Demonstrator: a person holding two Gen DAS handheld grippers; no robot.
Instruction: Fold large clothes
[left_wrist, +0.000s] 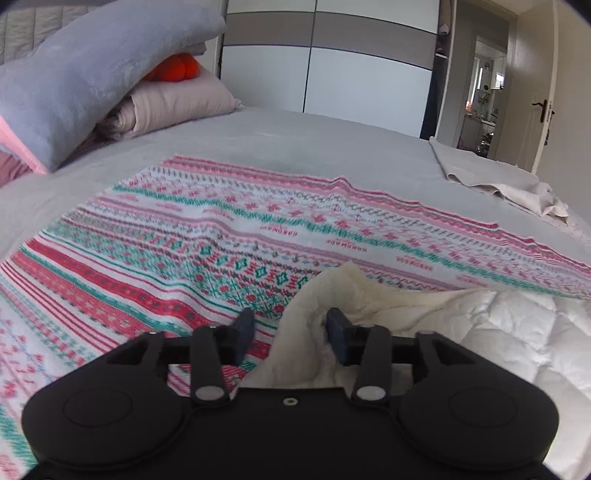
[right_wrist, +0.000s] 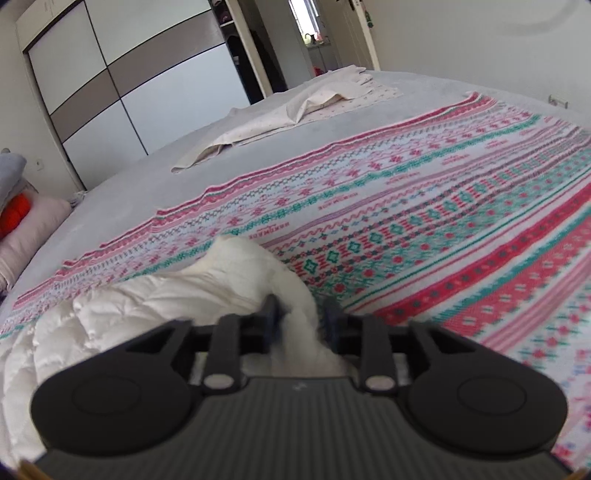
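A large blanket with red, pink and green knit-style bands (left_wrist: 229, 229) lies spread on the bed; its white fleecy underside (left_wrist: 480, 332) is turned up at the near edge. My left gripper (left_wrist: 290, 332) has its jaws apart, with a white corner of the blanket (left_wrist: 306, 325) between them, resting against the right finger. In the right wrist view the same blanket (right_wrist: 424, 206) fills the bed. My right gripper (right_wrist: 301, 321) is shut on a bunched white fold of it (right_wrist: 258, 277), held a little above the patterned side.
Grey bedsheet (left_wrist: 295, 147) under the blanket. Beige cloth (left_wrist: 491, 181) lies at the far corner, also in the right wrist view (right_wrist: 295, 110). Pillows and a grey throw (left_wrist: 85, 88) are piled at the headboard. Wardrobe (left_wrist: 332, 66) and open door (left_wrist: 484, 92) stand beyond.
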